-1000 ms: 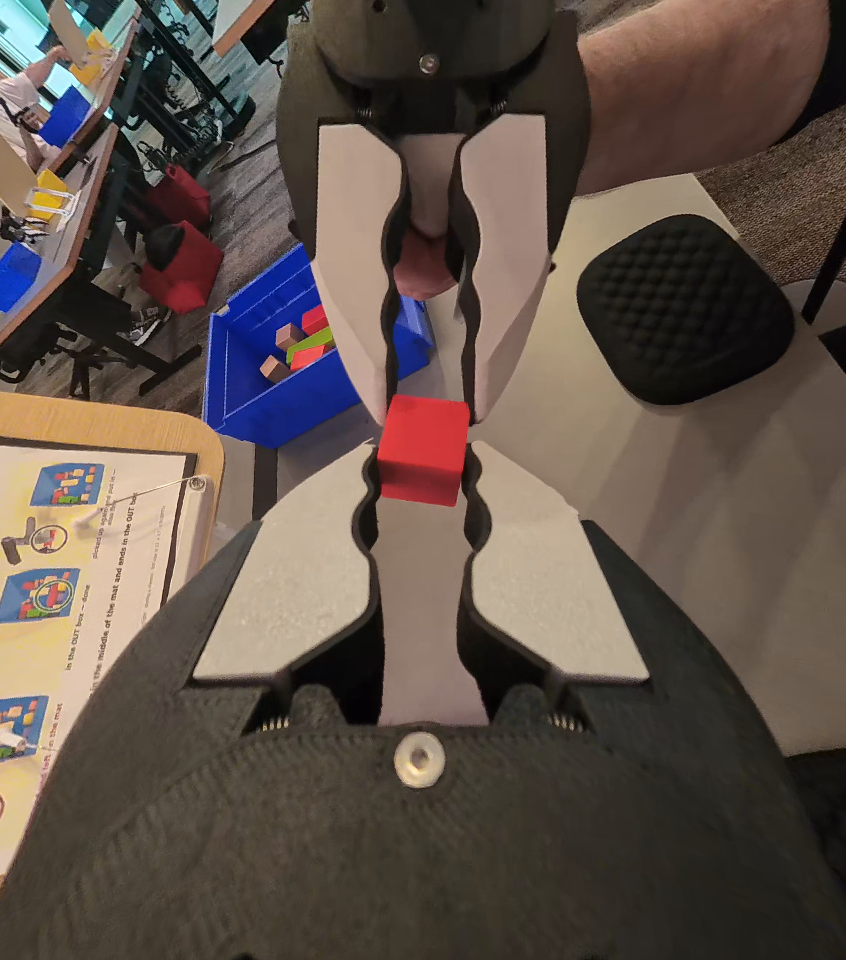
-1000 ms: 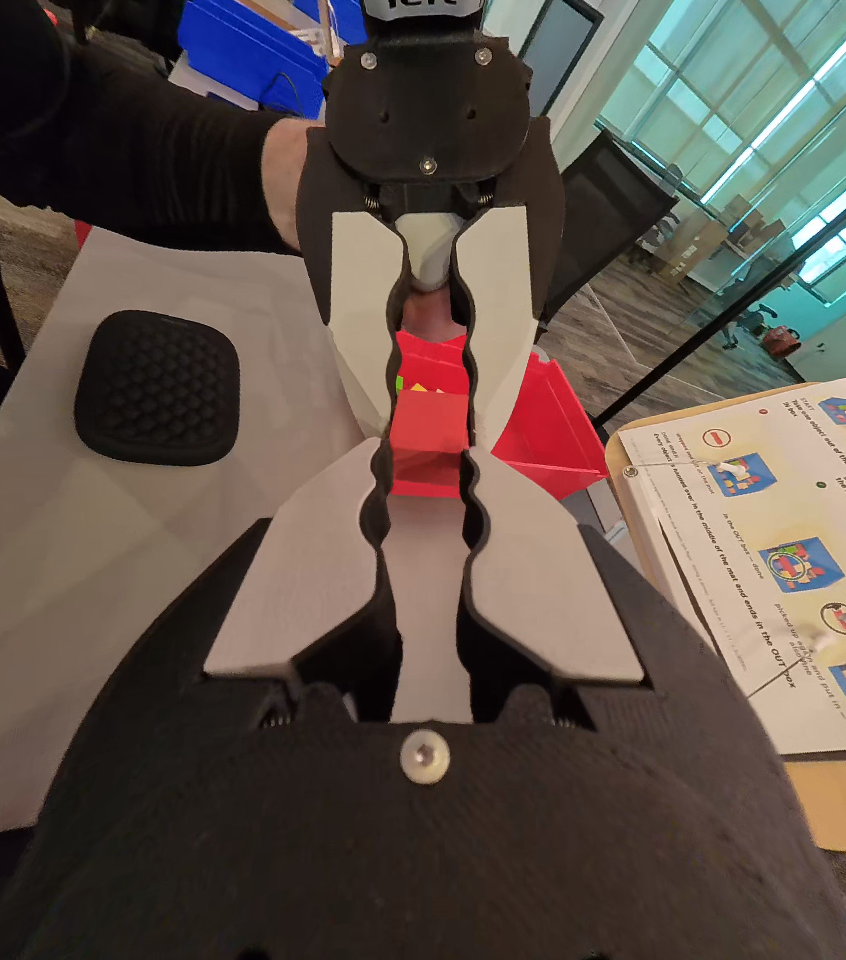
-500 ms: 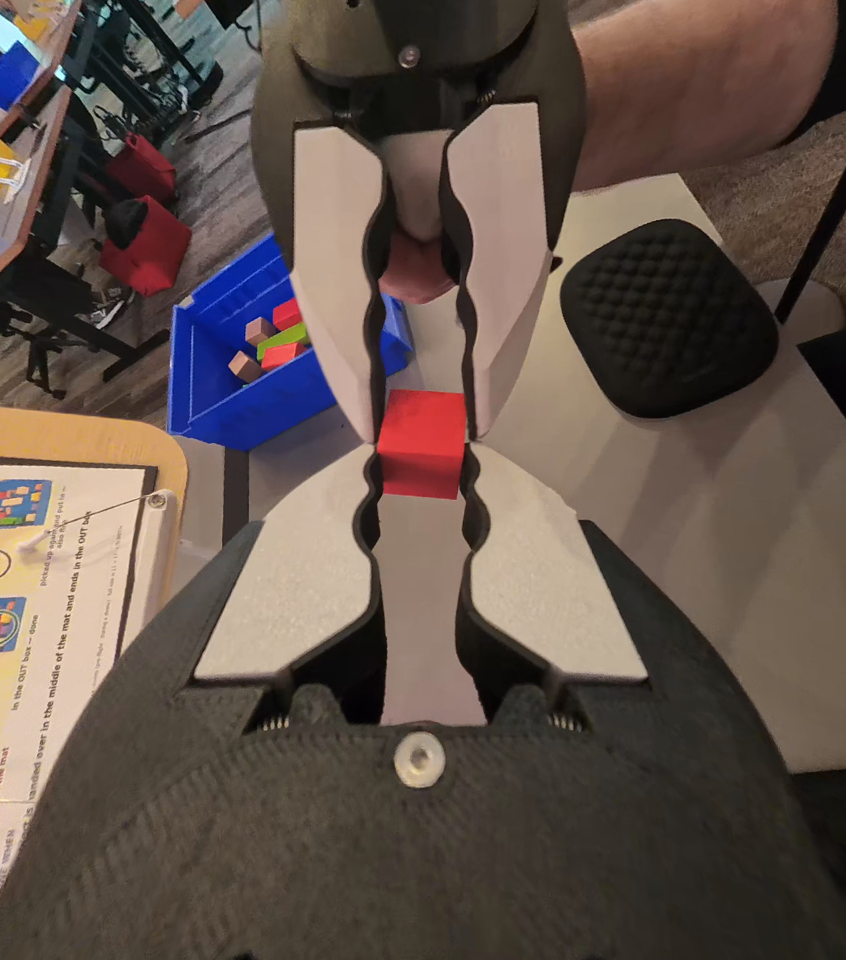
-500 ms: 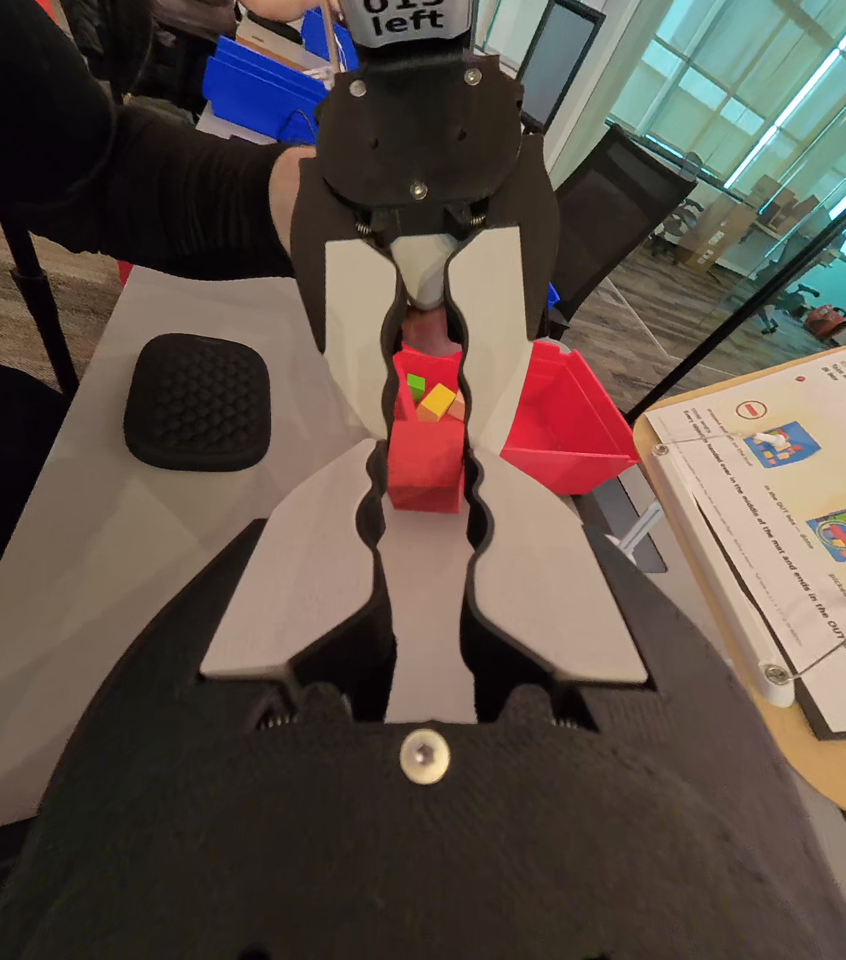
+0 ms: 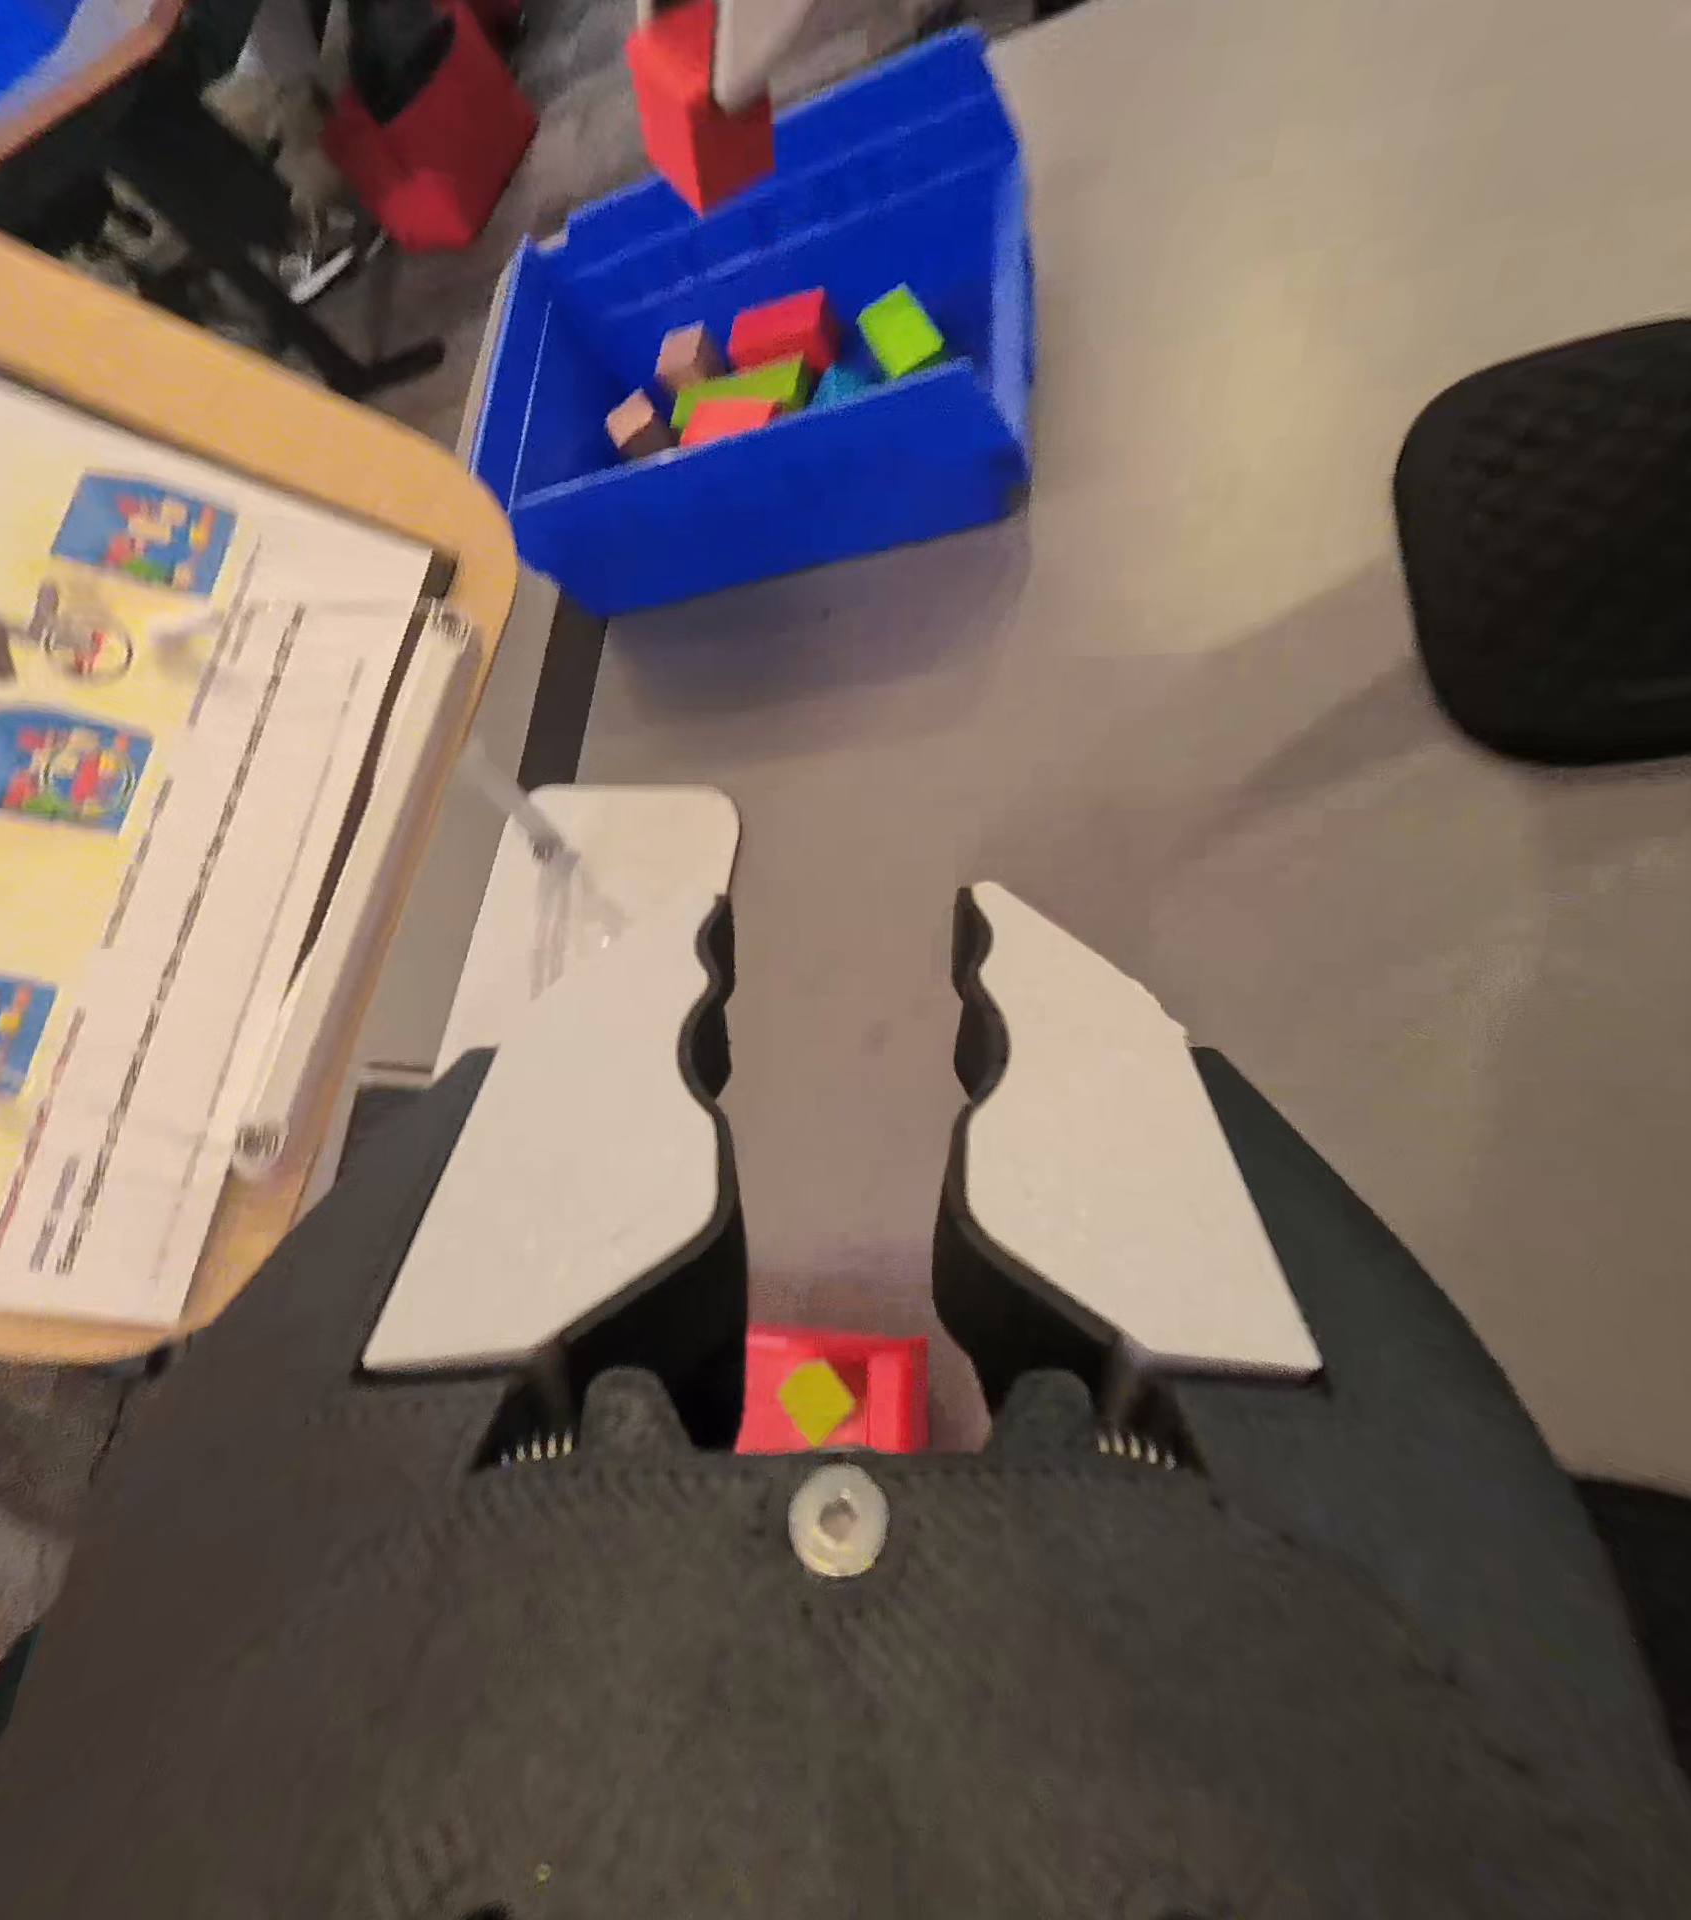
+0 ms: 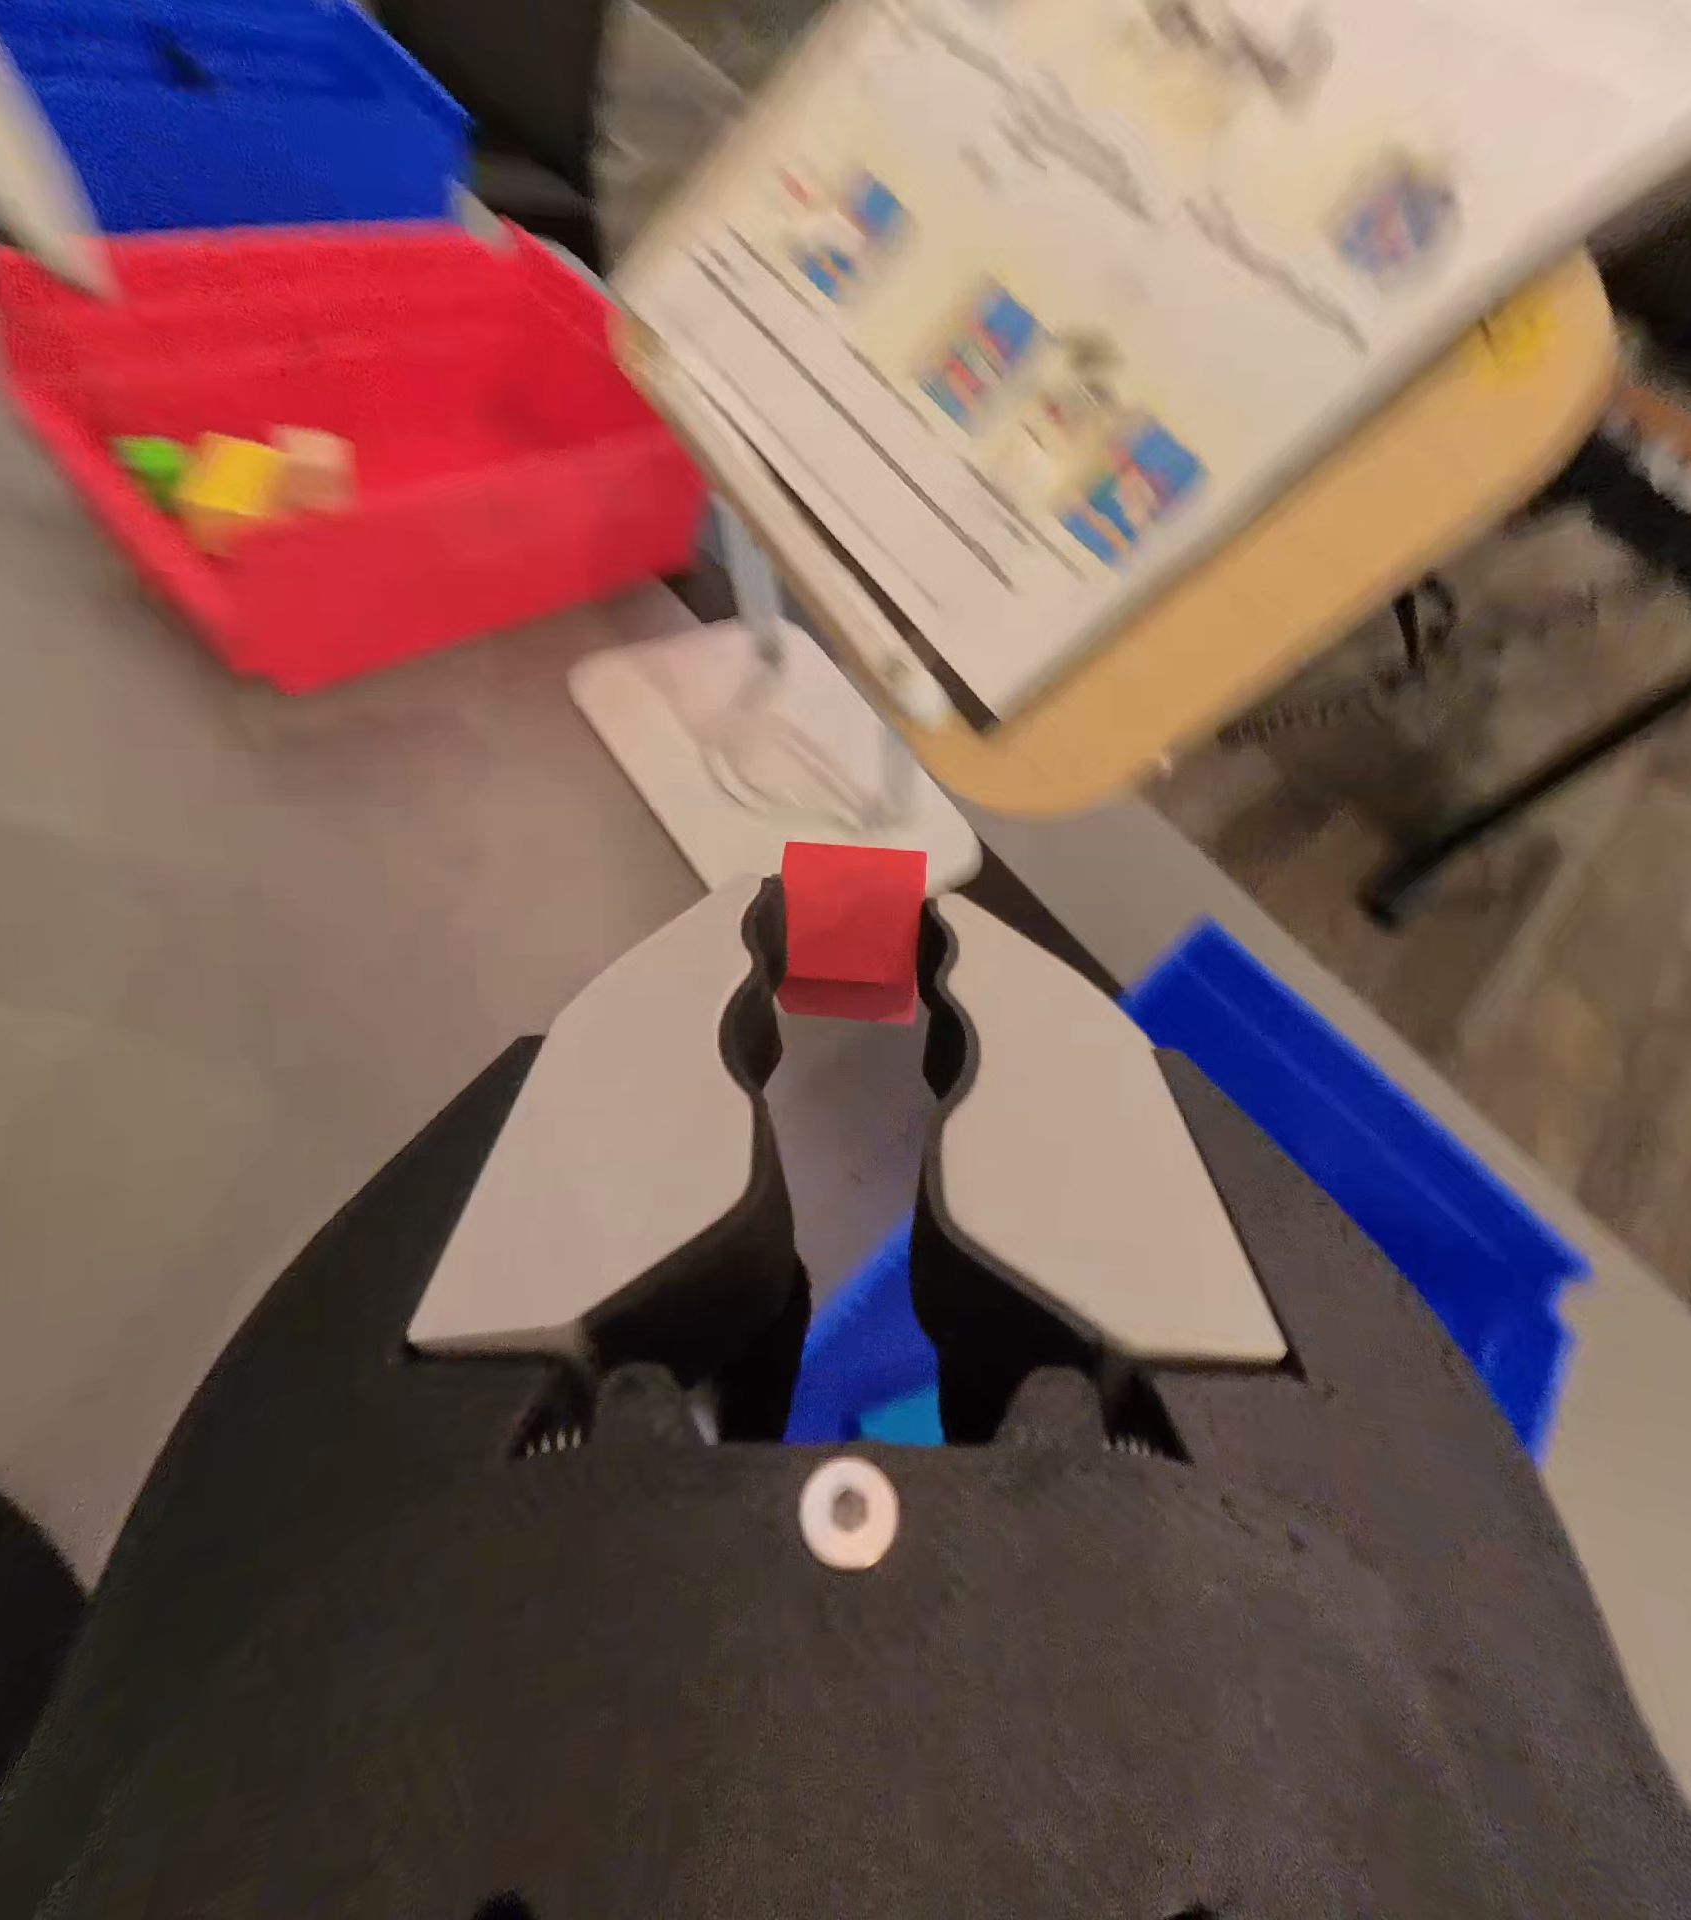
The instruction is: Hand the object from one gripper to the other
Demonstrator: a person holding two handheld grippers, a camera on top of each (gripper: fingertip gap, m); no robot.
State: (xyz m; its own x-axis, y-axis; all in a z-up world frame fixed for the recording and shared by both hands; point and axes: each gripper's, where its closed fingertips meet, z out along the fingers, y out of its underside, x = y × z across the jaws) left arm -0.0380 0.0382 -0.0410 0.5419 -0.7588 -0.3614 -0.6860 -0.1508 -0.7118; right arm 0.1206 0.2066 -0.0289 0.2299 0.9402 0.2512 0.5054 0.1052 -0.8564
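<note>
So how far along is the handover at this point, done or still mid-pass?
The pass itself looks done. The left gripper stands open over the grey mat with nothing between its fingers, while the right gripper is clamped on the red cube, also seen up over the blue bin. What is left is probably placing the cube; the blurred views do not show where.

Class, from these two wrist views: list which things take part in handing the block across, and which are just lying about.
Part of the job:
- red block, clamped in the right hand-held gripper
- left hand-held gripper, open with nothing between its fingers

Lying about:
- blue bin of coloured blocks
- red bin
- black pad
- instruction sheet
</note>
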